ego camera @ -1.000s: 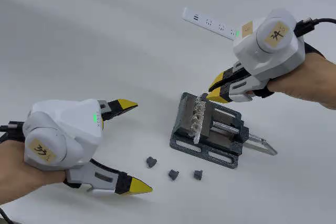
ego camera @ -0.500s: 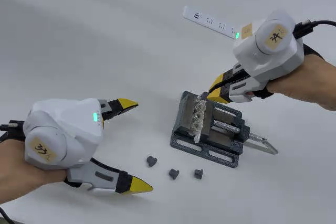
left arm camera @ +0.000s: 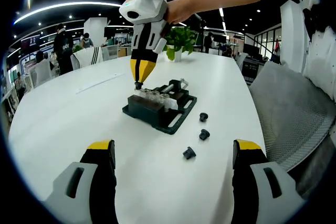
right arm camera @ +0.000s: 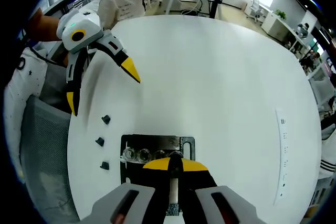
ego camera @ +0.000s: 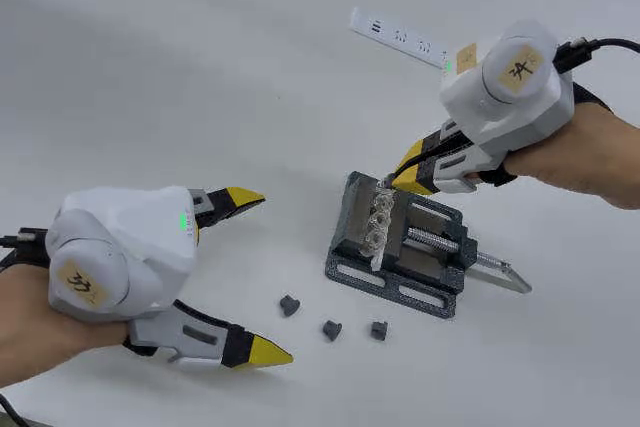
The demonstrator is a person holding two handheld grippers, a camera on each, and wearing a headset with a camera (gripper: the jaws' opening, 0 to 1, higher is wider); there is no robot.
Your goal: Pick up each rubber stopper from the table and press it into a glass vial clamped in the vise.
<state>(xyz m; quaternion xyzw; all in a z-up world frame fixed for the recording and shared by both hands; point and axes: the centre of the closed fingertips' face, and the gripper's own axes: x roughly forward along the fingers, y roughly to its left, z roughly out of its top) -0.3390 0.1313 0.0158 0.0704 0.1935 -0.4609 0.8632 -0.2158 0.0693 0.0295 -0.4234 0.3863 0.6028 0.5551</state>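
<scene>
A dark vise (ego camera: 440, 259) clamps a row of three glass vials (ego camera: 379, 221) on the white table. My right gripper (ego camera: 400, 176) hovers over the far vial, jaws shut on a small dark rubber stopper (left arm camera: 138, 84) at their tips. Three more stoppers lie in front of the vise (left arm camera: 137, 108): one at the left (ego camera: 289, 305), one in the middle (ego camera: 331, 330), one at the right (ego camera: 378, 330). My left gripper (ego camera: 257, 274) rests low at the left, open wide and empty, pointing toward those stoppers. The right gripper view looks down on the vials (right arm camera: 137, 155) past the shut tips (right arm camera: 175, 164).
A white power strip (ego camera: 400, 40) lies on the table beyond the vise. The vise handle (ego camera: 500, 275) sticks out to the right. The table edge and a grey chair (left arm camera: 294, 114) are to the right in the left gripper view. People stand at the table's far end.
The right gripper has barely shifted above the vials, still shut. The left gripper stays open in place, and the three stoppers on the table have not moved.
</scene>
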